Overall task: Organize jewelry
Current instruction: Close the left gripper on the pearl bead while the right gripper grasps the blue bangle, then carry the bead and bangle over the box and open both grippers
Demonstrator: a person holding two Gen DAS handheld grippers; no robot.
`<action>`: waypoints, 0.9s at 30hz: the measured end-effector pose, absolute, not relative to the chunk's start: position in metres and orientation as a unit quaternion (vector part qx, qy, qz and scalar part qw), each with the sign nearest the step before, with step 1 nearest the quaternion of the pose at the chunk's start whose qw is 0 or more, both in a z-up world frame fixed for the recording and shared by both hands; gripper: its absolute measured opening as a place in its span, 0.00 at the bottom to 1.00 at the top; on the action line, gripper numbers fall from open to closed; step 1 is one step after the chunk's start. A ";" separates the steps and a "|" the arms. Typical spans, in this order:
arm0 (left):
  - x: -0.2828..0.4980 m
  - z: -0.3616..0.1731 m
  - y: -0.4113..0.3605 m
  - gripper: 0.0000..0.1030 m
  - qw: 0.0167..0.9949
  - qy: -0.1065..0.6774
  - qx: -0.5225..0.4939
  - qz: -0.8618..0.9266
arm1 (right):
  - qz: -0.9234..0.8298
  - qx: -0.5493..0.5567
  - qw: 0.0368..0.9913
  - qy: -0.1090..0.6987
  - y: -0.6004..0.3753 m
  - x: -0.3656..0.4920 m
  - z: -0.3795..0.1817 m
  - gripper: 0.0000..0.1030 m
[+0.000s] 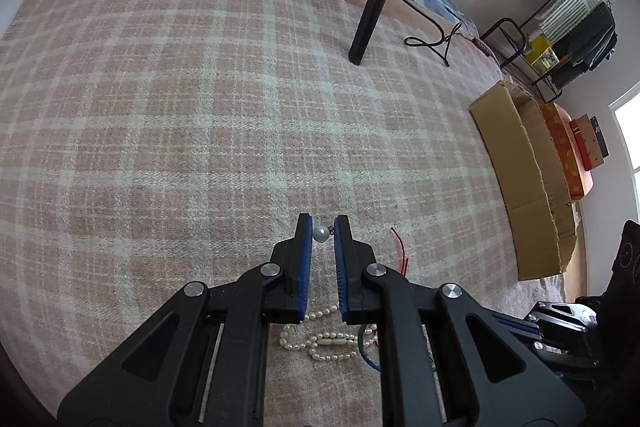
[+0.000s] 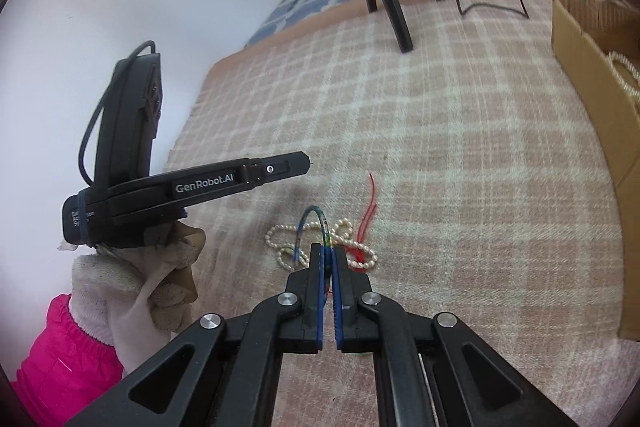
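Left claw (image 1: 323,233) is clamped on a single pearl earring (image 1: 321,234), held at the very fingertips above the bed blanket (image 1: 200,127). Right claw (image 2: 329,259) is closed on a blue bangle (image 2: 316,227), lifted off the pearl necklace (image 2: 280,231) and red string (image 2: 370,211) lying under it. Risks: the round pearl likely squirts out of the tip grip and gets lost in the weave; the bangle may snag the necklace and drag it. Cardboard box (image 2: 588,67) looks like the drop target, with pearls already inside.
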State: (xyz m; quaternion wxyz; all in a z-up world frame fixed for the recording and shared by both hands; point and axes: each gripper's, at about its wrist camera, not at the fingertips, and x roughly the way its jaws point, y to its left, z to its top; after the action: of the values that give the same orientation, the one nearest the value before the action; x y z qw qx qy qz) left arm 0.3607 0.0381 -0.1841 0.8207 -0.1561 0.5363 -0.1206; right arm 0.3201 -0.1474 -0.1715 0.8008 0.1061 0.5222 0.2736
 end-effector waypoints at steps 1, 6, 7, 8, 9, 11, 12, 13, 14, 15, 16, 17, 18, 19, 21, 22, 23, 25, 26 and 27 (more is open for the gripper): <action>0.360 -0.181 0.039 0.09 0.822 0.534 -0.157 -0.120 | 0.274 0.103 0.804 0.517 -0.148 0.318 -0.167 0.01; 0.356 -0.168 0.043 0.09 0.830 0.521 -0.160 -0.119 | 0.271 0.083 0.822 0.494 -0.154 0.311 -0.149 0.01; 0.355 -0.165 0.043 0.09 0.832 0.519 -0.159 -0.120 | 0.269 0.079 0.826 0.489 -0.156 0.308 -0.145 0.01; 0.354 -0.163 0.042 0.09 0.833 0.516 -0.159 -0.120 | 0.267 0.075 0.830 0.484 -0.158 0.306 -0.141 0.01; 0.353 -0.160 0.041 0.09 0.834 0.514 -0.159 -0.122 | 0.264 0.071 0.835 0.478 -0.161 0.304 -0.137 0.01; 0.352 -0.154 0.038 0.09 0.837 0.508 -0.160 -0.127 | 0.258 0.066 0.842 0.469 -0.168 0.301 -0.130 0.01; 0.351 -0.151 0.036 0.09 0.838 0.506 -0.159 -0.130 | 0.255 0.066 0.845 0.464 -0.173 0.299 -0.126 0.01; 0.349 -0.148 0.033 0.09 0.839 0.503 -0.158 -0.134 | 0.252 0.065 0.849 0.460 -0.178 0.297 -0.122 0.01; 0.349 -0.145 0.029 0.09 0.840 0.502 -0.158 -0.136 | 0.248 0.062 0.853 0.455 -0.182 0.296 -0.119 0.01; 0.348 -0.142 0.025 0.09 0.840 0.499 -0.157 -0.140 | 0.244 0.060 0.856 0.451 -0.185 0.296 -0.116 0.01; 0.347 -0.139 0.020 0.09 0.841 0.497 -0.155 -0.145 | 0.240 0.059 0.860 0.446 -0.191 0.294 -0.113 0.01; 0.347 -0.136 0.016 0.09 0.842 0.496 -0.154 -0.148 | 0.236 0.058 0.863 0.442 -0.195 0.294 -0.111 0.01; 0.346 -0.134 0.011 0.09 0.842 0.494 -0.153 -0.153 | 0.232 0.057 0.867 0.438 -0.201 0.293 -0.108 0.01; 0.346 -0.131 0.006 0.09 0.843 0.492 -0.152 -0.157 | 0.226 0.055 0.871 0.433 -0.207 0.291 -0.104 0.01; 0.345 -0.125 -0.004 0.09 0.843 0.488 -0.151 -0.166 | 0.215 0.052 0.878 0.424 -0.219 0.289 -0.097 0.01; 0.345 -0.122 -0.010 0.09 0.844 0.486 -0.149 -0.171 | 0.211 0.053 0.881 0.420 -0.225 0.288 -0.095 0.01; 0.345 -0.120 -0.015 0.09 0.844 0.484 -0.148 -0.175 | 0.205 0.053 0.884 0.416 -0.233 0.286 -0.091 0.01; 0.346 -0.116 -0.030 0.09 0.844 0.481 -0.146 -0.186 | 0.196 0.052 0.890 0.409 -0.245 0.282 -0.086 0.01; 0.347 -0.114 -0.036 0.09 0.844 0.480 -0.146 -0.190 | 0.189 0.051 0.893 0.405 -0.252 0.280 -0.084 0.01; 0.348 -0.112 -0.043 0.09 0.844 0.478 -0.145 -0.194 | 0.184 0.052 0.896 0.402 -0.259 0.279 -0.082 0.01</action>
State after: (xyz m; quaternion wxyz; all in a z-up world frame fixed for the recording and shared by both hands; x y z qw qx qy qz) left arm 0.3479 -0.0426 -0.1123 0.8442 -0.1449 0.4783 -0.1940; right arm 0.2792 -0.2588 -0.0816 0.8955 0.0516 0.4020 0.1836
